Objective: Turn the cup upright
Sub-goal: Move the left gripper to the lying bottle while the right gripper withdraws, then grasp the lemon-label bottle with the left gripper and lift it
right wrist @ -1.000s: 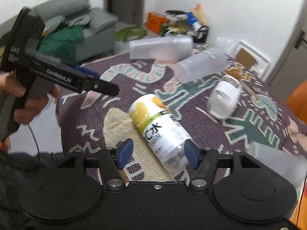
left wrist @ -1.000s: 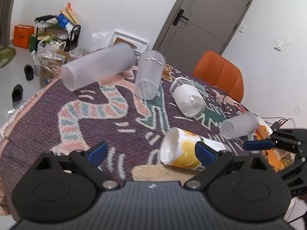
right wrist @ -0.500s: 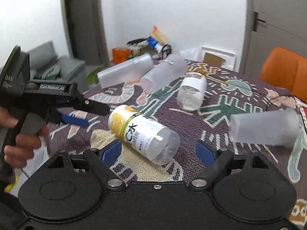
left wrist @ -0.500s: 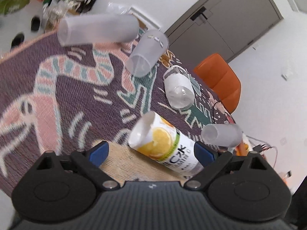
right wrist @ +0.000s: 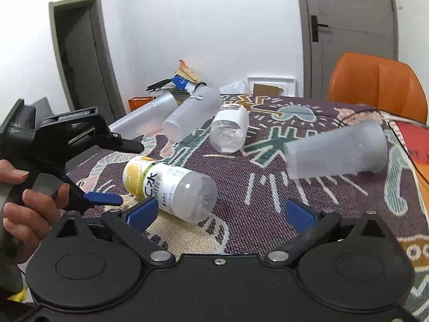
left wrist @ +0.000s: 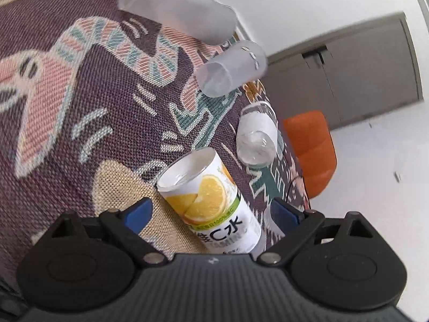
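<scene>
A cup with an orange-slice label point(left wrist: 211, 201) lies on its side on the patterned cloth; it also shows in the right wrist view point(right wrist: 169, 185). My left gripper point(left wrist: 211, 212) is open, its blue fingertips on either side of this cup without touching it. In the right wrist view the left gripper point(right wrist: 118, 173) comes in from the left, one finger above the cup and one below. My right gripper point(right wrist: 219, 212) is open and empty, just in front of the cup's closed base.
Several other cups lie on their sides: a frosted one point(right wrist: 335, 150) at the right, a clear one with a white band point(right wrist: 229, 128), and two frosted ones point(right wrist: 190, 115) at the back. An orange chair point(right wrist: 375, 83) stands beyond the table.
My left gripper has moved forward and down so the orange-label cup now lies between its fingers. My right gripper has drawn back and swung right, opening wider.
</scene>
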